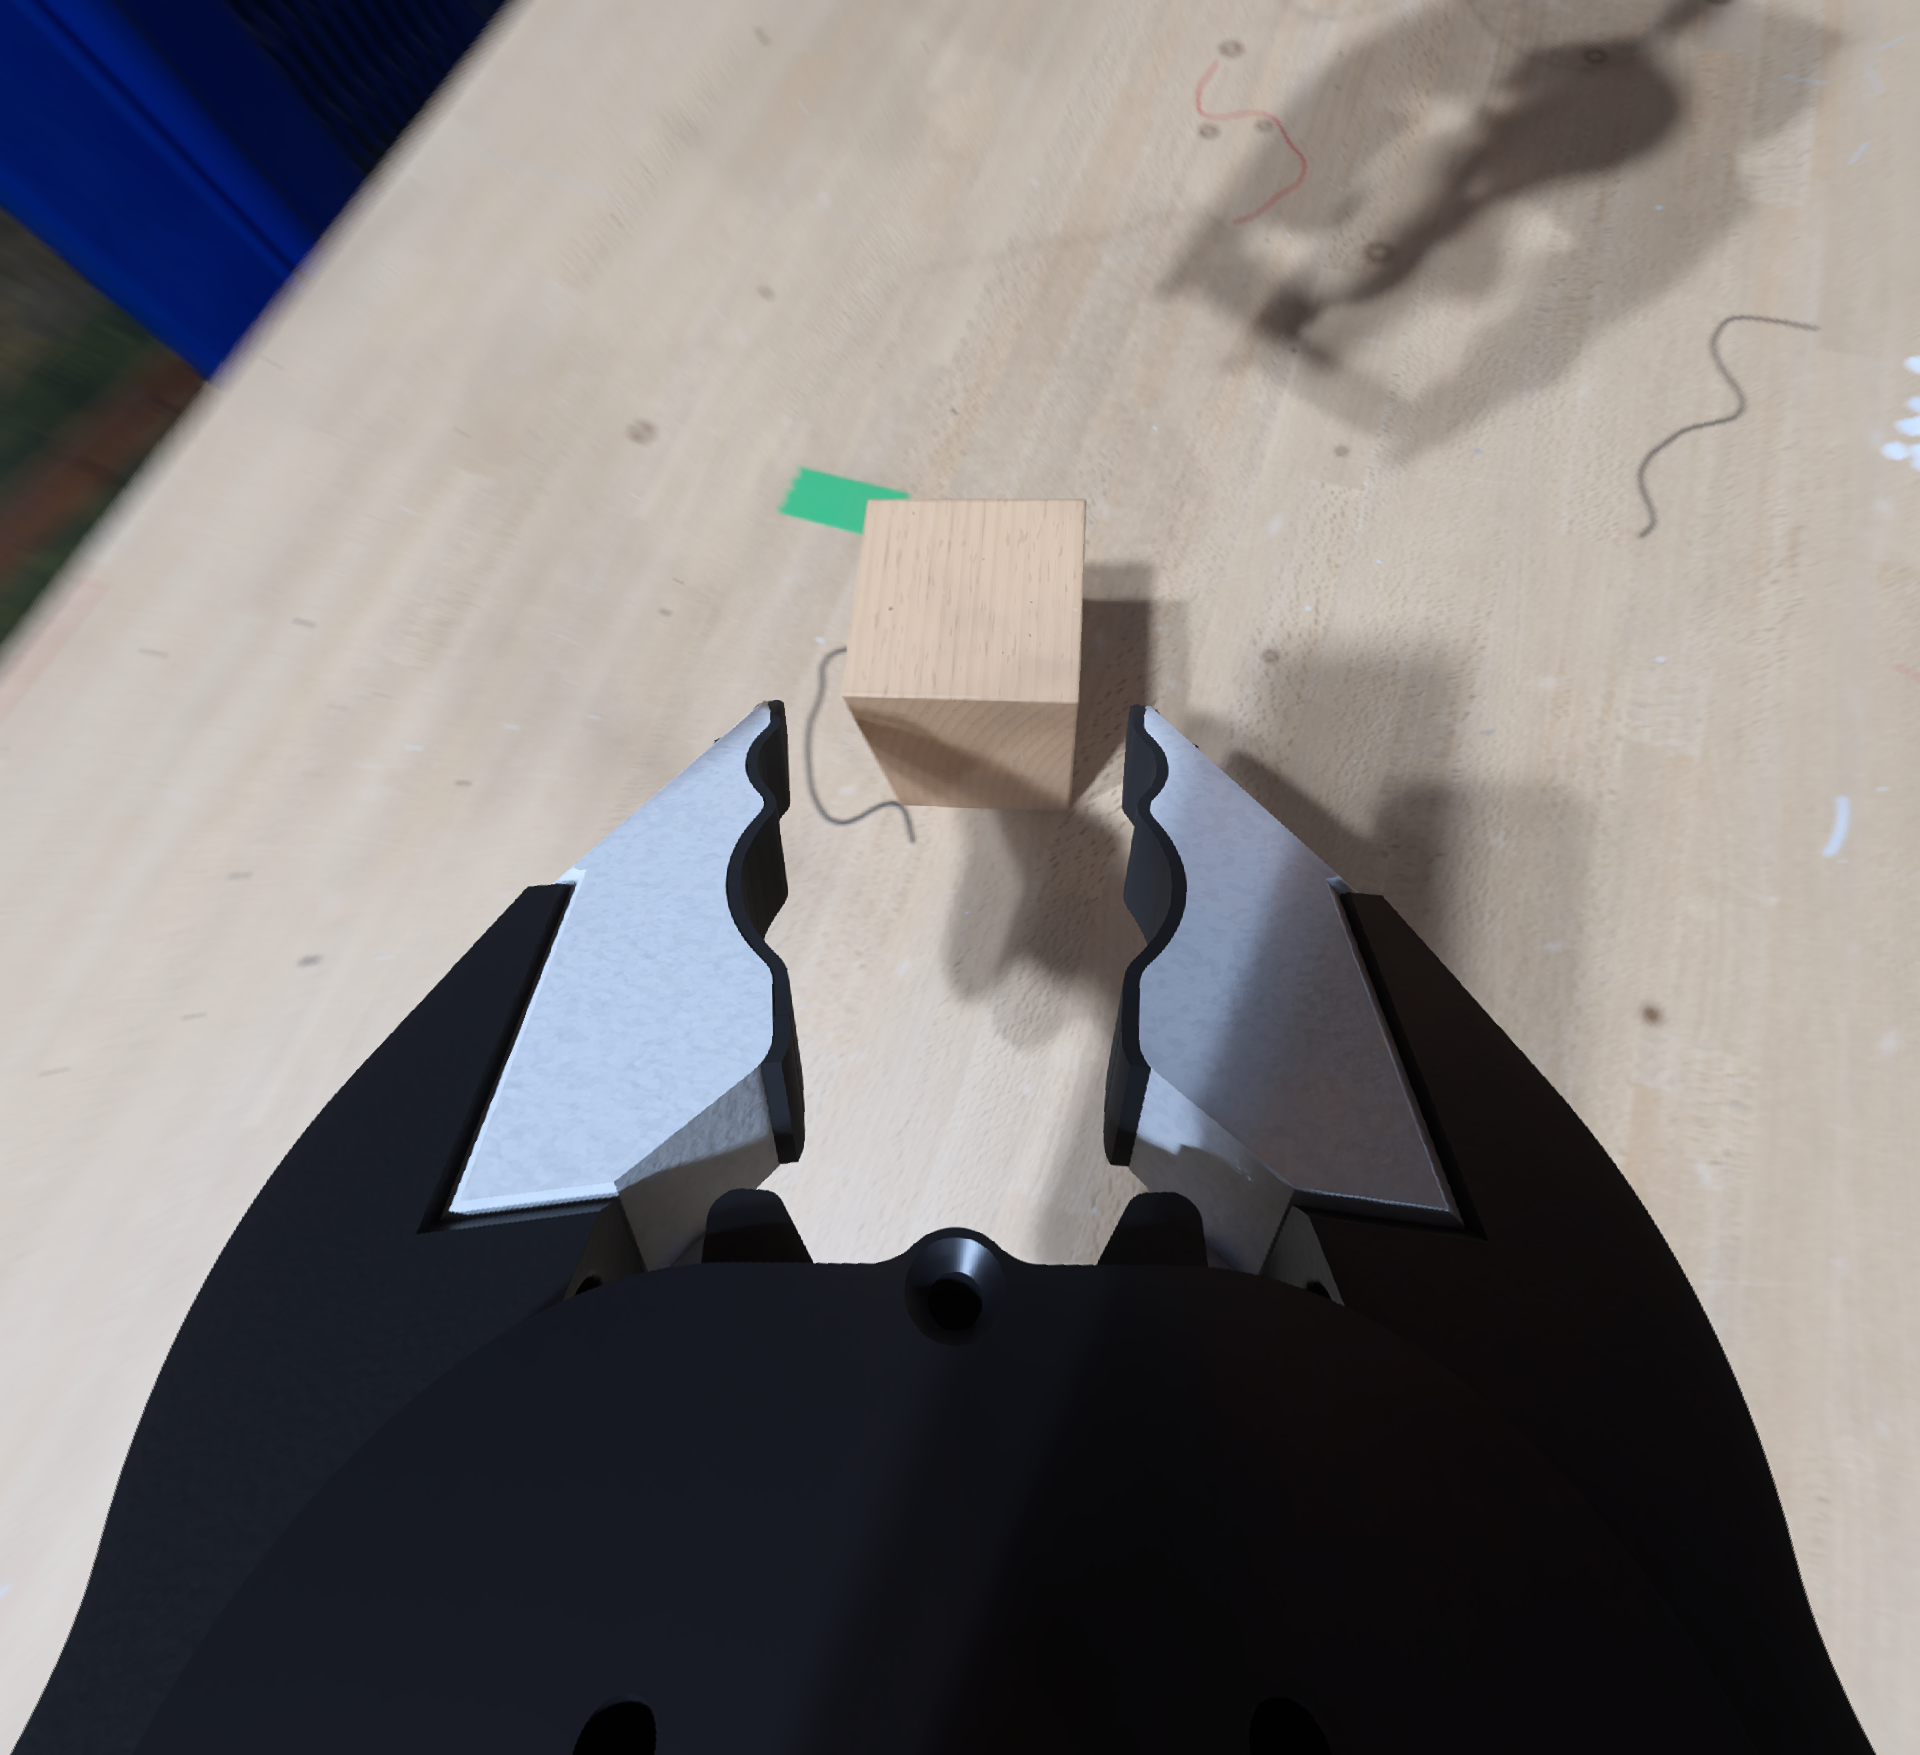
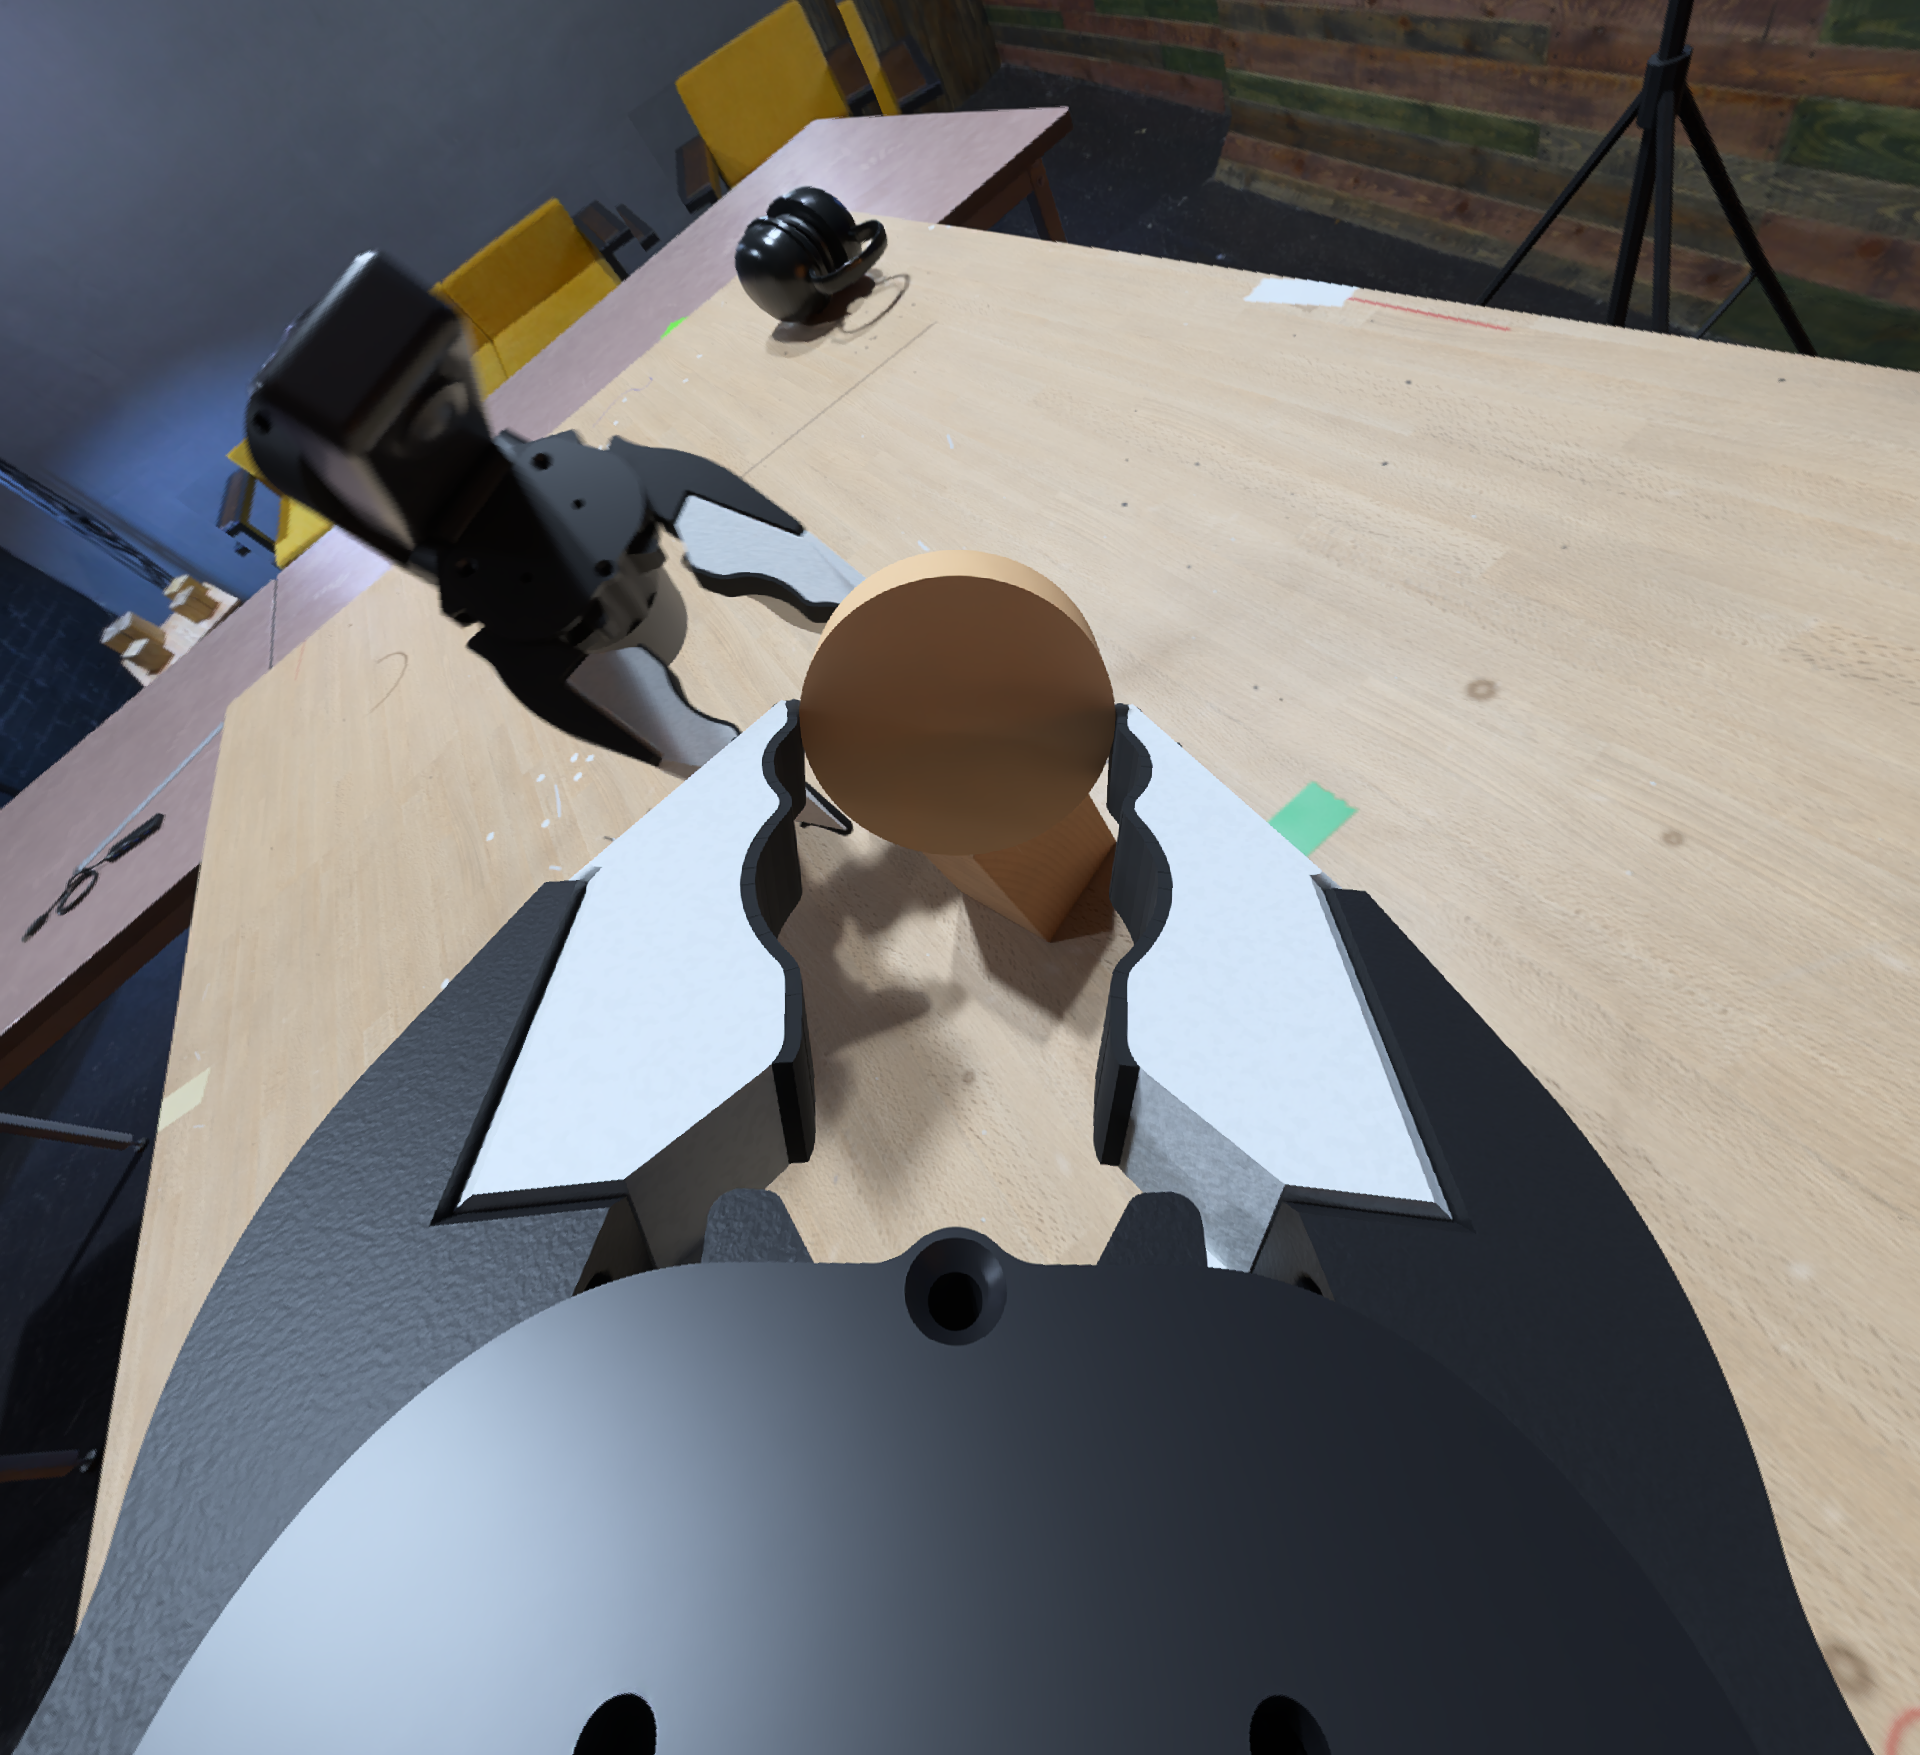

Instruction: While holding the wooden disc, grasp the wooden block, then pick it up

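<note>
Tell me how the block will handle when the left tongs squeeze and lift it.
The block looks like solid, stiff wood, so it likely won't deform. Its flat sides should suit the open left tongs and resist slipping. It stands upright, a bit taller than wide, so an off-centre nudge might tip it.

I am counting two grippers: my right gripper (image 2: 956, 718) in the middle of the frame and my left gripper (image 1: 956, 718), also mid-frame. I am seeing one wooden disc (image 2: 956, 703) and one wooden block (image 1: 966, 625). I am seeing one bit of green tape (image 1: 831, 497) just upper left of the block. I am counting two yellow chairs (image 2: 758, 84) in the upper left, one black headset (image 2: 810, 251) near the top, and one black tripod (image 2: 1662, 95) at upper right.
</note>
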Controlling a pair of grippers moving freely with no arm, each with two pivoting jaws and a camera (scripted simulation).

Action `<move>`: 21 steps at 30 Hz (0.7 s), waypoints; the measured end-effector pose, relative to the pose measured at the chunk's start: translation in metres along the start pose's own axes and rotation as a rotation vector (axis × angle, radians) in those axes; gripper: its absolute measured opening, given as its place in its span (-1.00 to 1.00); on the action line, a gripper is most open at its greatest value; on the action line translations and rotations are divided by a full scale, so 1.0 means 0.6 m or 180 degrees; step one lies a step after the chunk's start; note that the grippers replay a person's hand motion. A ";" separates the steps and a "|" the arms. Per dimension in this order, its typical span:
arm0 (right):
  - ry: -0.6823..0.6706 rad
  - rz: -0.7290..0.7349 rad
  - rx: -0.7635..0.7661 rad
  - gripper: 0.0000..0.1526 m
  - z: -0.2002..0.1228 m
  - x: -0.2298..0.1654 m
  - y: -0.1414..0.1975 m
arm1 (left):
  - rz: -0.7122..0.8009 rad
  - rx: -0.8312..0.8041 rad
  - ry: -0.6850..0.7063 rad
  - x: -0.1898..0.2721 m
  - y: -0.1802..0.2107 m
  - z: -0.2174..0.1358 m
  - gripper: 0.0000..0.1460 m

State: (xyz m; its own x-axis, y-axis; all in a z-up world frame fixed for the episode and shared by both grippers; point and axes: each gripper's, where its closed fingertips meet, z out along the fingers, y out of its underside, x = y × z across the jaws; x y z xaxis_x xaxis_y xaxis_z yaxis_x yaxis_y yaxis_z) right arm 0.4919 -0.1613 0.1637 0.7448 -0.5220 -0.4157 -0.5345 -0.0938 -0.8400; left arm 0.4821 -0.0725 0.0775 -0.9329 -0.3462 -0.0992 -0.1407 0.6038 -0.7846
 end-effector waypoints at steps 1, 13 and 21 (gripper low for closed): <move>0.0012 0.0002 -0.0015 -0.23 0.000 0.004 0.002 | -0.0121 -0.0087 0.0146 0.000 0.004 0.013 -0.10; -0.0008 0.0009 -0.0102 -0.23 0.009 0.021 0.024 | -0.0201 -0.0106 0.0500 0.015 -0.003 0.068 -0.23; 0.0033 0.0004 -0.0103 -0.23 0.010 0.027 0.030 | -0.0164 -0.0121 0.0588 0.032 -0.002 0.065 -0.23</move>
State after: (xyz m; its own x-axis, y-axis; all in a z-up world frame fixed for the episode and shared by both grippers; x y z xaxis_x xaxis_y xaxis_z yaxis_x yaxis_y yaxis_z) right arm 0.4969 -0.1663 0.1395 0.7401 -0.5307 -0.4130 -0.5482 -0.1206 -0.8276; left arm 0.4771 -0.1077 0.0527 -0.9686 -0.2418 0.0574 -0.1990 0.6165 -0.7618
